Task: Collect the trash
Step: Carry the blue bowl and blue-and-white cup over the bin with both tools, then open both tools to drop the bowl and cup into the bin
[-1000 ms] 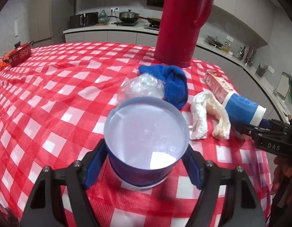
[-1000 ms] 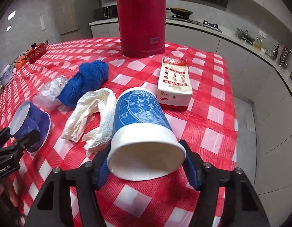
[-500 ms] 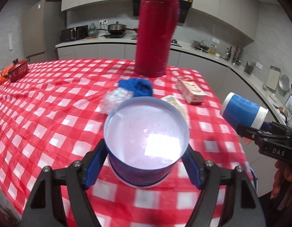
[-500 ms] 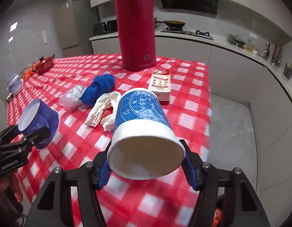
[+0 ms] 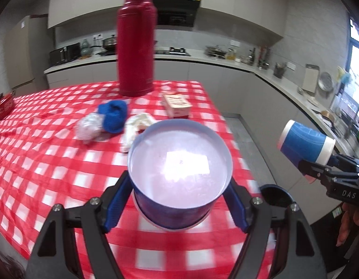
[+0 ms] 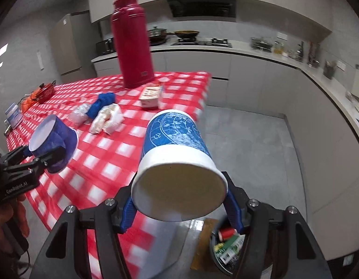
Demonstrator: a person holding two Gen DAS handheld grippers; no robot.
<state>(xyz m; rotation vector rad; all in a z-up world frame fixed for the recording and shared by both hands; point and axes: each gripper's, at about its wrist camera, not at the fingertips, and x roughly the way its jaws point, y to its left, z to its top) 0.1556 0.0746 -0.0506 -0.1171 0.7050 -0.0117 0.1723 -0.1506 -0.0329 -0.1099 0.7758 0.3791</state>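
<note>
Table (image 5: pixel 39 167) under a red-and-white checked cloth fills the left of both views, with grey floor and kitchen counters beyond its far edge. Tall red thermos flask (image 5: pixel 135 46) stands upright near the far end of the table.

Left gripper (image 5: pixel 177 202) is clamped on a dark blue paper bowl (image 5: pixel 179 162): both blue pads press its sides, and its pale flat base faces the left wrist camera. In the right wrist view the same bowl (image 6: pixel 52 137) is held clear of the cloth, above the table's near edge.

Right gripper (image 6: pixel 179 207) is clamped on a blue-and-white paper cup (image 6: pixel 177 153), pads against the white band at its wide end, cup lying on its side with the closed end towards the camera. It sits off the table's edge, over the floor. In the left wrist view the cup (image 5: pixel 305 145) hangs to the right of the table.

Waste bin (image 6: pixel 226 248) stands on the floor below the right gripper, partly hidden; a red spool and printed packaging show inside. Its dark rim (image 5: pixel 276 194) also appears in the left wrist view.

Remaining on the cloth, grouped near the flask: a red-and-white carton (image 5: pixel 177 105), a blue cloth bundle (image 5: pixel 113 116), crumpled white paper (image 5: pixel 137 125) just beside it, and a crumpled clear plastic wrapper (image 5: pixel 88 127) touching the bundle's other side. A red lidded pot (image 5: pixel 3 107) sits at the far left edge.
</note>
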